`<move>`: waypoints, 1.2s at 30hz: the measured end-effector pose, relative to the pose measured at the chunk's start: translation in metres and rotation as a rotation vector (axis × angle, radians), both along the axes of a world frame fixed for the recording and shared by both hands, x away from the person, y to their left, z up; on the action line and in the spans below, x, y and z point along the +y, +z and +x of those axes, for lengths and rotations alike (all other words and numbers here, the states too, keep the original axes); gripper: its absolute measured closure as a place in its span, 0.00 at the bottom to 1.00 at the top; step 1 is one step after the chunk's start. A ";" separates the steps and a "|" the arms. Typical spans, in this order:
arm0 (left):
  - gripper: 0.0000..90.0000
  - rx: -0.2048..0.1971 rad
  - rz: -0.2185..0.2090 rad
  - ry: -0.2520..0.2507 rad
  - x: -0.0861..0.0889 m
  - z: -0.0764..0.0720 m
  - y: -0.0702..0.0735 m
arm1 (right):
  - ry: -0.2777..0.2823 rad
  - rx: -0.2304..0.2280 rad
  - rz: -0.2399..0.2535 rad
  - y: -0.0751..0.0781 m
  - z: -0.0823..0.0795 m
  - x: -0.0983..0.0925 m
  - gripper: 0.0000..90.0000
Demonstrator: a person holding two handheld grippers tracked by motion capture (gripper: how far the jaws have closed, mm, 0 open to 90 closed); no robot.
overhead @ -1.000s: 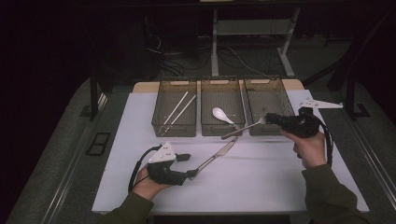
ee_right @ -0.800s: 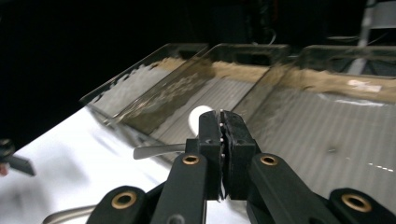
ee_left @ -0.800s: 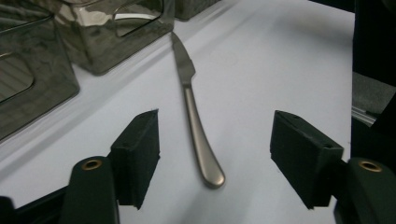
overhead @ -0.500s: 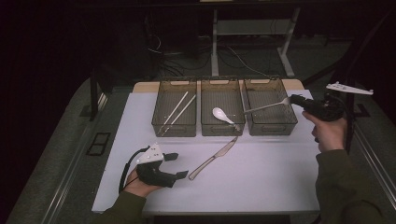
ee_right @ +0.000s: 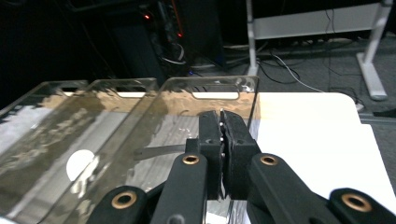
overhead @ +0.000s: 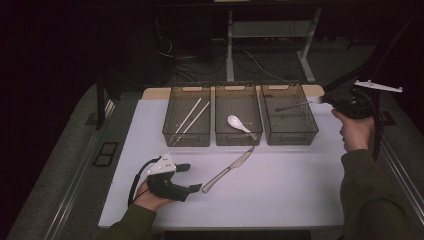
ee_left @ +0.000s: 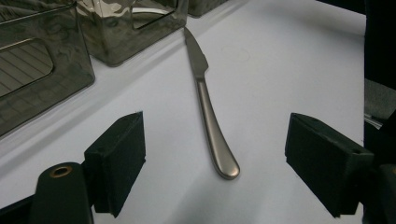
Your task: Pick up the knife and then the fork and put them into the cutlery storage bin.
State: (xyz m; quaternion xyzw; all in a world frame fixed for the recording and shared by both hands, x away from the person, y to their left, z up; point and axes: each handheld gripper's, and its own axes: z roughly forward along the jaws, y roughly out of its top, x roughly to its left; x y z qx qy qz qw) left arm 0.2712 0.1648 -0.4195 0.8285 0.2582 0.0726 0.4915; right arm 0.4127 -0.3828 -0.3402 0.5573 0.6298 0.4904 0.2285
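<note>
A steel table knife (overhead: 227, 170) (ee_left: 208, 112) lies flat on the white table top (overhead: 300, 185), its blade toward the bins. My left gripper (overhead: 190, 178) (ee_left: 215, 135) is open, and its jaws have just been opening. The knife's handle end lies between the pads, touching neither. My right gripper (overhead: 322, 100) (ee_right: 222, 121) is shut on the end of a thin metal utensil (overhead: 292, 106) (ee_right: 154, 151). It holds the utensil level above the right-hand clear bin (overhead: 292, 137) (ee_right: 210, 84). The utensil's far end is too dim to name.
Three clear bins stand in a row at the back of the table. The left bin (overhead: 186, 140) holds two white chopsticks (overhead: 192, 117), the middle bin (overhead: 238, 139) a white spoon (overhead: 237, 122). Dark floor, cables and a desk frame (overhead: 230, 45) lie beyond.
My right gripper has carried the metal utensil back and to the right, from the front of the bins to above the right bin. The left jaws have spread wider; the knife has not moved.
</note>
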 end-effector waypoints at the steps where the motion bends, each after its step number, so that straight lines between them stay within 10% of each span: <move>1: 0.21 0.000 0.000 0.000 0.000 0.000 0.000 | -0.004 0.010 -0.004 -0.002 0.004 0.002 0.97; 18: 0.21 0.007 0.002 -0.017 -0.001 0.001 -0.001 | -0.006 0.128 -0.080 -0.037 0.047 0.040 0.97; 36: 0.21 0.012 0.006 -0.023 -0.003 0.001 -0.001 | 0.067 0.181 -0.142 -0.047 0.024 0.027 0.84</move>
